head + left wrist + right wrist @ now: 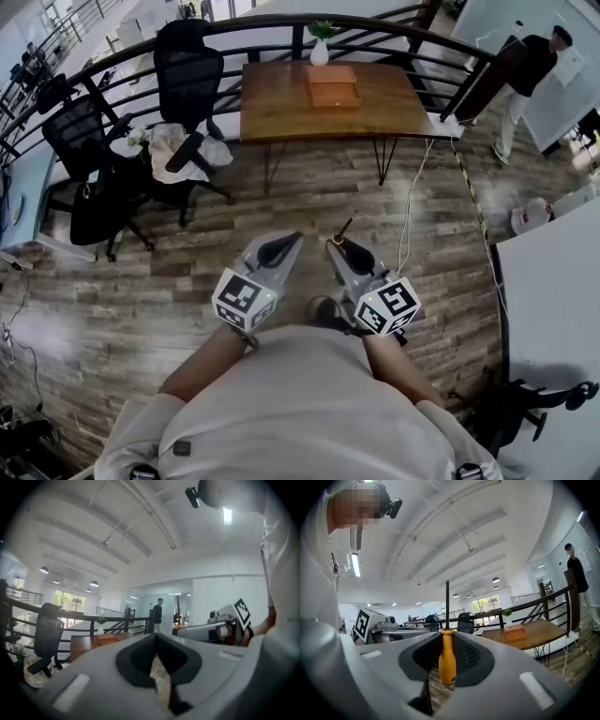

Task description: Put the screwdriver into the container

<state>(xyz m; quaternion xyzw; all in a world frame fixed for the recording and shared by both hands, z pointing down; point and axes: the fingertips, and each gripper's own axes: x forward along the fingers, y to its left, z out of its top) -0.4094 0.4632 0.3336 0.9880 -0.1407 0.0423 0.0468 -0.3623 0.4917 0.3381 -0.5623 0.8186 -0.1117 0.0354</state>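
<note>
Item: screwdriver, yellow handle clamped upright in right gripper; left gripper closed, empty; presumed container, orange box on table, well apart, so placing remains undone.

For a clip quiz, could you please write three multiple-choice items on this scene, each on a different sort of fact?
1. Where is the orange box? A on the floor; B on the wooden table; C on a chair.
2. What colour is the screwdriver handle? A yellow-orange; B blue; C green.
3. The right gripper is: A open, empty; B shut on the screwdriver; C shut on a cup.
B, it rests on the tabletop; A, the right gripper view shows it; B, its jaws clamp the handle.
</note>
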